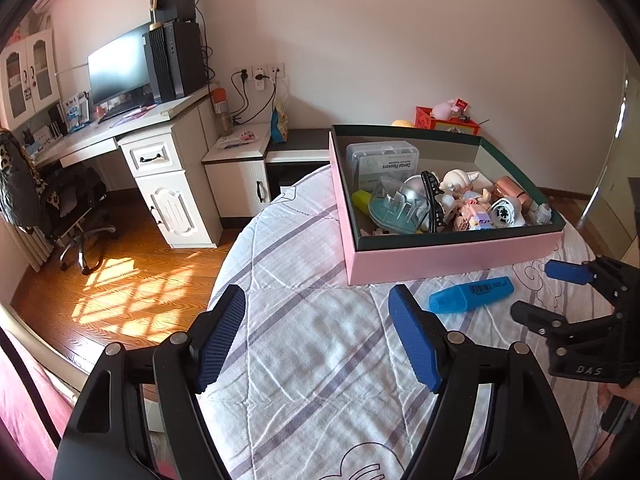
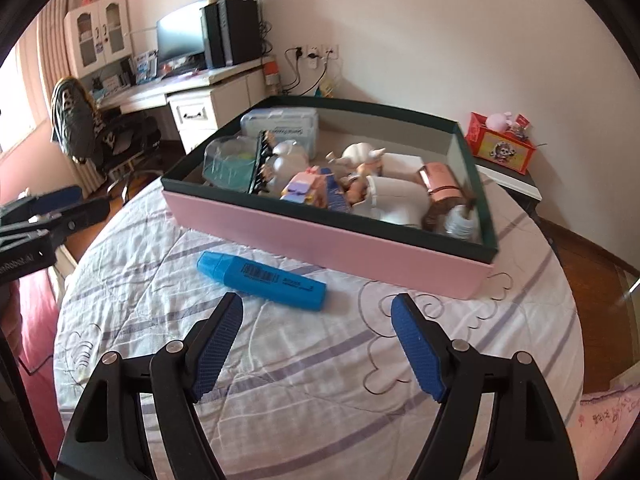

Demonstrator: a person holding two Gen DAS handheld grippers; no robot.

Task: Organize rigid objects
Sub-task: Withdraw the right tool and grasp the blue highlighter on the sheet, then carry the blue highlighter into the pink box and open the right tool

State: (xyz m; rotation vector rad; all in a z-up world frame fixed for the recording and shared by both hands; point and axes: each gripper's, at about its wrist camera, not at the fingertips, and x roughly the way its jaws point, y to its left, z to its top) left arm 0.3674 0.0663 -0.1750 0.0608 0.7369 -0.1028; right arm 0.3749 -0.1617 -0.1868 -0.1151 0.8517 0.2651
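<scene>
Both claws empty, jaws wide apart. No earlier view to compare.

Blue highlighter point(image 2: 262, 280) lies flat on the quilted bed point(image 2: 280, 380), capped end pointing to the left of the right claw point(image 2: 316, 344). It sits just ahead of that claw's tips and slightly left of centre, not between the pads. From the left wrist view the same highlighter point(image 1: 471, 295) is ahead and to the right of the left claw point(image 1: 318, 332), off its line.

Pink box point(image 2: 320, 236) stands just beyond the highlighter, long wall facing the right claw, open top. Already holding a clutter of small rigid items: clear dental-flosser case point(image 1: 382, 162), black hair claw clip point(image 1: 434, 200), figurines, rose-gold case point(image 2: 438, 184). Judgement: the highlighter is the one stray left outside, lying close to the wall, an easy lift over the rim.

The right claw looks better placed for the pick; pads need to straddle the barrel across its width.

In the way: the box wall close behind the pen leaves little room for overshoot. The left claw shows at the left edge of the right wrist view, well clear. Soft, wrinkled bedding may give under a press.
</scene>
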